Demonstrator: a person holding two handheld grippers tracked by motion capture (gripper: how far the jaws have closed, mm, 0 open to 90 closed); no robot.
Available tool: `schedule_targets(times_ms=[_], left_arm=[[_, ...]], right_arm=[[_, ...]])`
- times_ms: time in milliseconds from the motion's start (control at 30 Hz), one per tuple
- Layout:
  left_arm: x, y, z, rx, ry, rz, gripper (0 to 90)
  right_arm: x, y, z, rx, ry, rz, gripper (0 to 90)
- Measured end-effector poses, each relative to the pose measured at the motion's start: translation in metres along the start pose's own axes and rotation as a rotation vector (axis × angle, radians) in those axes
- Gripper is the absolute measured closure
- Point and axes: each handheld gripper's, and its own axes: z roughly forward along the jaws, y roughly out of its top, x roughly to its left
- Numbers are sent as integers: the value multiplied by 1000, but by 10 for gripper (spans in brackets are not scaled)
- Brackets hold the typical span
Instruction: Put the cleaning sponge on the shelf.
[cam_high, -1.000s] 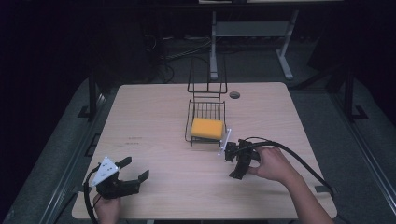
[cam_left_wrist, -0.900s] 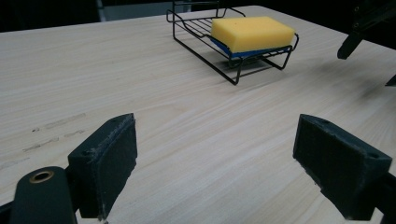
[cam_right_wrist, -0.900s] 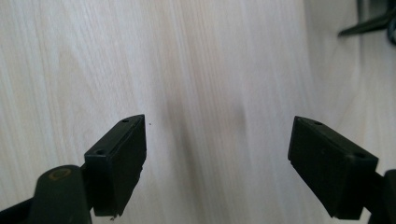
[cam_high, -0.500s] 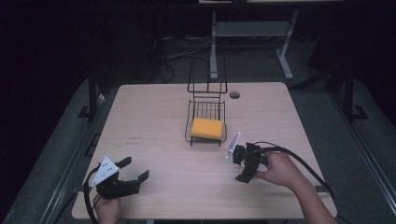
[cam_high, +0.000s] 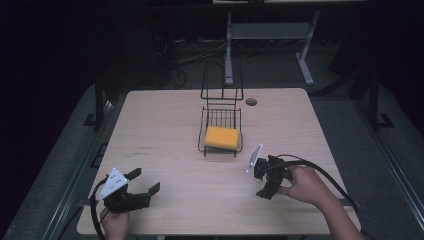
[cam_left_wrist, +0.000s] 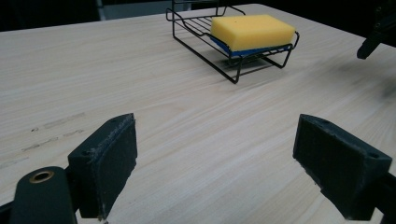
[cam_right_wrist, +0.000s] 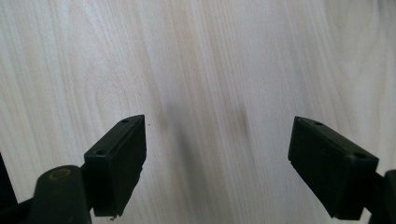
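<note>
The right gripper had pulled back from the wire rack over the last second, drifting toward the near right part of the wooden table and tipping its jaws down at bare wood. Those jaws stood wide apart and held nothing. The yellow sponge lay flat in the rack's lower basket, well apart from both tools, so the placing looked finished and this seemed a retreat. The left gripper had stayed put near the front left edge, its jaws also spread wide and empty, facing the sponge across the table
</note>
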Motion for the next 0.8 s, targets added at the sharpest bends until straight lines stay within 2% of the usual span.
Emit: schedule_targets(times_ms=[533, 667, 800], left_arm=[[0, 0, 1, 4, 0, 2, 129], [0, 0, 1, 1, -2, 2, 129], [0, 0, 1, 3, -1, 3, 130]], right_arm=[[4, -21, -2, 8, 1, 35, 195], [6, -24, -3, 0, -2, 29, 196], [6, -32, -4, -7, 2, 47, 196]])
